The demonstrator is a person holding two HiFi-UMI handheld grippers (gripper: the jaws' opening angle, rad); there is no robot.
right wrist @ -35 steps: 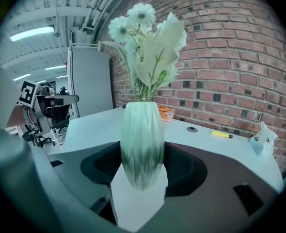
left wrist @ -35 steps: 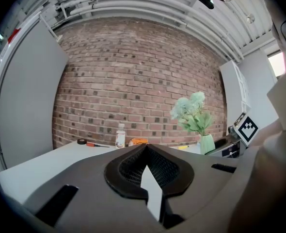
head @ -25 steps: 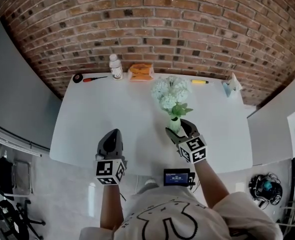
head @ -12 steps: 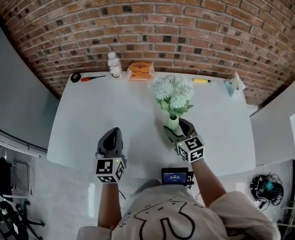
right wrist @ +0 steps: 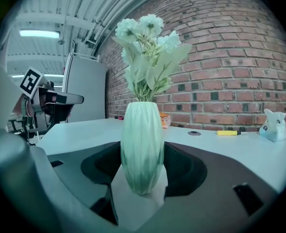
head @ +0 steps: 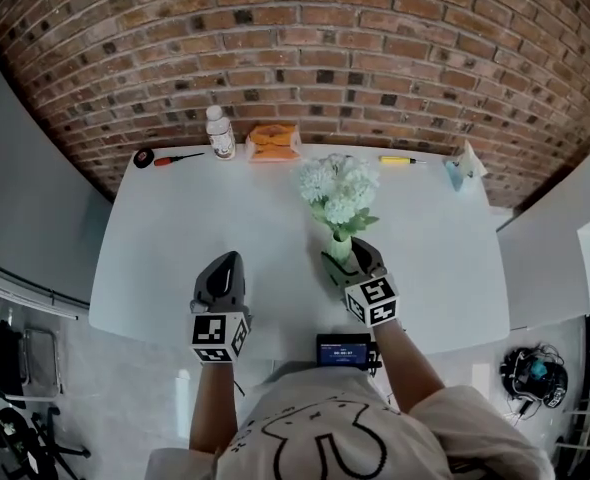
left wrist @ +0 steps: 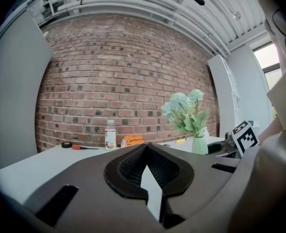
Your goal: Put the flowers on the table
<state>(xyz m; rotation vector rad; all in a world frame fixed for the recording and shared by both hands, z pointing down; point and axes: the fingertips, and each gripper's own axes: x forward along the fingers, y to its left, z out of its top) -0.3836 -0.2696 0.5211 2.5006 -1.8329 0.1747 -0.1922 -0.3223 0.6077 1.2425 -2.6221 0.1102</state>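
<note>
White and pale green flowers (head: 337, 183) stand upright in a ribbed green vase (head: 340, 247) near the front middle of the white table (head: 175, 248). My right gripper (head: 346, 255) is shut on the vase, one jaw on each side of its belly (right wrist: 142, 144). Its base sits low over the table; contact cannot be told. The blooms (right wrist: 148, 47) rise above the right gripper (right wrist: 142, 155). My left gripper (head: 225, 262) is shut and empty at the table's front edge, to the left of the vase (left wrist: 199, 145). Its jaws (left wrist: 146, 147) meet at the tips.
Along the far edge by the brick wall lie a black tape roll (head: 142, 158), a red screwdriver (head: 175, 158), a small bottle (head: 218, 133), an orange packet (head: 274, 140), a yellow tool (head: 400, 159) and a small figurine (head: 463, 168). A grey panel stands on each side.
The view has shifted a little. The right gripper and the vase have drifted slightly left and toward the front edge. The left gripper stays where it was.
</note>
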